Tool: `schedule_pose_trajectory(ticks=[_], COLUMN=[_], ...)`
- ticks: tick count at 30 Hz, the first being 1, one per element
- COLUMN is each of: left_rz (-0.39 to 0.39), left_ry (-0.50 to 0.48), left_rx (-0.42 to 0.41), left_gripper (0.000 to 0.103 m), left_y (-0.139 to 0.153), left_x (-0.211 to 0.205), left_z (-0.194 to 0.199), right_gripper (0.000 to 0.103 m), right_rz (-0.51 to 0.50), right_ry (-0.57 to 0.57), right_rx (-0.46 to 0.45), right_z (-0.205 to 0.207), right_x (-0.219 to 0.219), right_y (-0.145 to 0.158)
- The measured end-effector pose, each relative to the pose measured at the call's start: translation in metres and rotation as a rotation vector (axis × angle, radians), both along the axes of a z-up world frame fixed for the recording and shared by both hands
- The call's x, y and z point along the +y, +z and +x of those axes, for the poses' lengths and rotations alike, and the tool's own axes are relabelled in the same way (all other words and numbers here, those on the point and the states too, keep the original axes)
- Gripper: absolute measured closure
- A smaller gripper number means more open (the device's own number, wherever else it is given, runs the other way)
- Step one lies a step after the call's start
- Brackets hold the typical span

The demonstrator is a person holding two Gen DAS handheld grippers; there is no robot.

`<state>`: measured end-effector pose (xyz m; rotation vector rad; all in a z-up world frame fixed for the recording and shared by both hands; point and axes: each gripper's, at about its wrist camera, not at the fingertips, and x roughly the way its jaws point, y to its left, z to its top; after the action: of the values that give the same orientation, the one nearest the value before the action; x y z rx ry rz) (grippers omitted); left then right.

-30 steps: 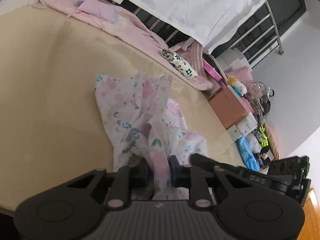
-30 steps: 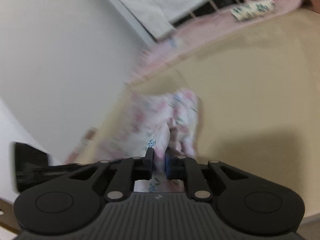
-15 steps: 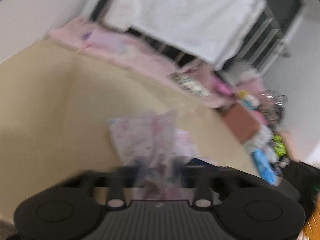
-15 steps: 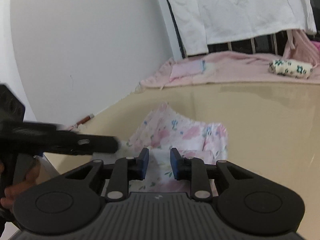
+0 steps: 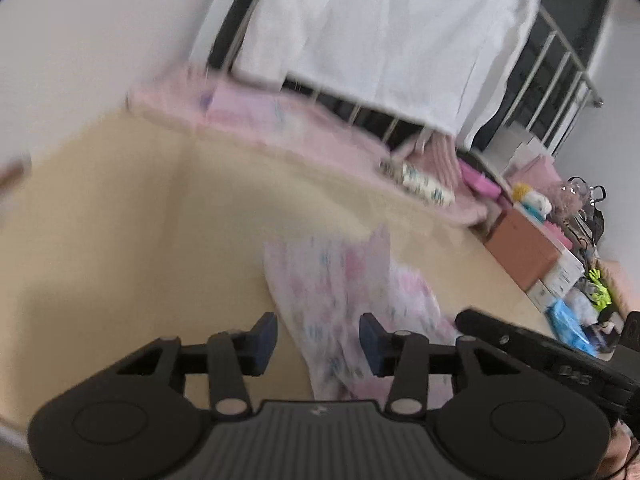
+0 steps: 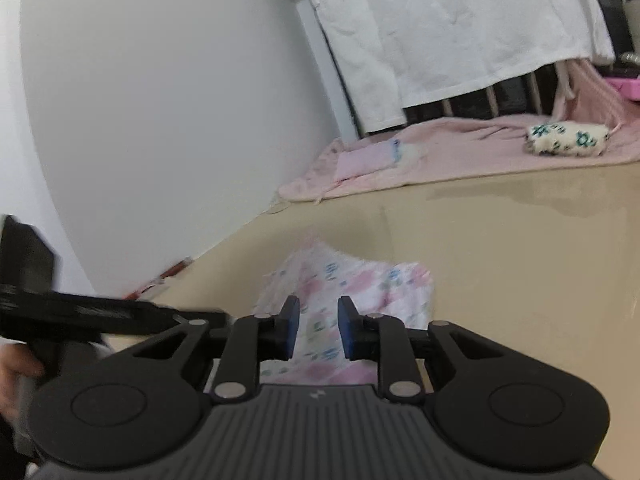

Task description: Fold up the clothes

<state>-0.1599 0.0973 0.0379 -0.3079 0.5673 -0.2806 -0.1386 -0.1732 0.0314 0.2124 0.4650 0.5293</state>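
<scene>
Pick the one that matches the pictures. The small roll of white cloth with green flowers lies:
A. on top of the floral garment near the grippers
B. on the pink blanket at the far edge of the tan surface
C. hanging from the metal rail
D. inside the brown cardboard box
B: in the right wrist view the green-flowered roll rests on the pink blanket, well beyond the floral garment.

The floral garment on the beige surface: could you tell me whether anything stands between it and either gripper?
Nothing visible does. The floral garment lies directly ahead of the left gripper, whose jaws are opening, and of the right gripper. The rolled patterned cloth sits far behind it.
</scene>
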Motion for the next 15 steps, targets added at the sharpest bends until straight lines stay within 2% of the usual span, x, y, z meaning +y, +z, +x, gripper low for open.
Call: schedule_pose_trajectory(ticks=[3, 5, 7, 8, 9, 10, 12, 13, 14, 15], left_rz=[0.065, 0.145, 0.164, 0.164, 0.164, 0.161, 0.165, 0.182, 0.196, 0.209], left_ry=[-0.102, -0.146, -0.131, -0.118, -0.104, -0.099, -0.098, -0.089, -0.094, -0.134], left_rx=[-0.076, -0.024, 0.015, 0.030, 0.045, 0.034, -0.023, -0.050, -0.079, -0.116], left_gripper=[0.062, 0.076, 0.072, 0.067, 0.067, 0.067, 0.065, 0.062, 0.062, 0.062], left_y=[0.006, -0.005, -0.010, -0.011, -0.012, -0.008, 0.009, 0.018, 0.026, 0.031], left_x=[-0.020, -0.040, -0.041, -0.039, -0.037, -0.033, -0.023, -0.018, -0.014, -0.014], left_z=[-0.003, 0.005, 0.008, 0.008, 0.009, 0.006, -0.002, -0.005, -0.008, -0.012], right_gripper=[0.082, 0.083, 0.083, 0.082, 0.079, 0.075, 0.075, 0.071, 0.063, 0.056], right_rz=[-0.001, 0.010, 0.004, -0.013, -0.043, -0.073, -0.162, -0.208, -0.248, -0.286], right_ry=[-0.007, -0.019, -0.042, -0.057, -0.073, -0.090, -0.077, -0.039, 0.030, 0.119], right_rx=[0.075, 0.118, 0.115, 0.102, 0.083, 0.065, 0.013, -0.026, -0.080, -0.142], right_z=[0.016, 0.022, 0.020, 0.017, 0.014, 0.010, 0.004, 0.000, -0.006, -0.012], right_x=[-0.002, -0.003, -0.005, -0.008, -0.011, -0.015, -0.019, -0.021, -0.022, -0.022], right_y=[-0.014, -0.023, -0.024, -0.021, -0.017, -0.013, -0.002, 0.004, 0.012, 0.019])
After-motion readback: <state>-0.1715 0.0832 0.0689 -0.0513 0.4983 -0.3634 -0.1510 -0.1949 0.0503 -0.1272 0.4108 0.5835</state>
